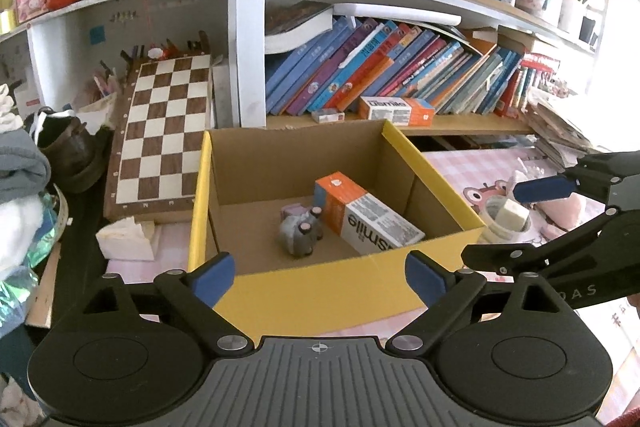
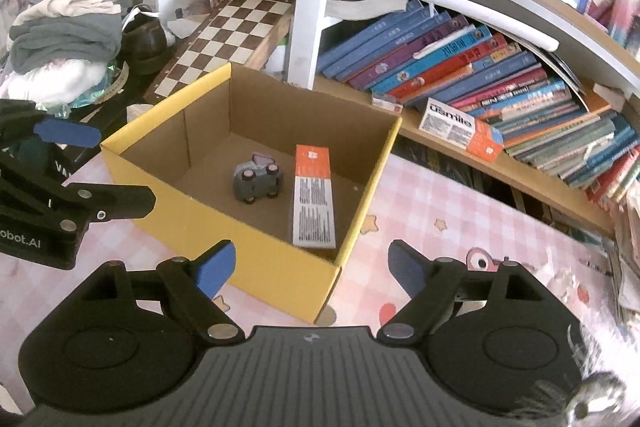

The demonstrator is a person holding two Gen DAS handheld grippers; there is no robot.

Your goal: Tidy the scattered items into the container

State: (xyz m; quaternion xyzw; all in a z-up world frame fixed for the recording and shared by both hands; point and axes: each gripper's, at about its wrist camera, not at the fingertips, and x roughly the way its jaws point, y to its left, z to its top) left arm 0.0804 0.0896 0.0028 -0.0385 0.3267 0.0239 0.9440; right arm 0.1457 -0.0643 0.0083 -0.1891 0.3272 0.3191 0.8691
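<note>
**Both tongs empty over the box**

Inside the yellow-sided cardboard box, on its brown floor, we see two things already put away: a small grey toy car and a long orange-and-white toothpaste carton. Our left tongs and right tongs hang just short of the near rim, jaws spread wide, nothing between the blue pads; we judge both items were let go here. The carton lies flat on a broad face, its long axis running near to far in the right wrist view, orange end far. The car rests tipped on its side just left of it, wheels showing. A white cup stands on the pink desk right of the box.
</note>
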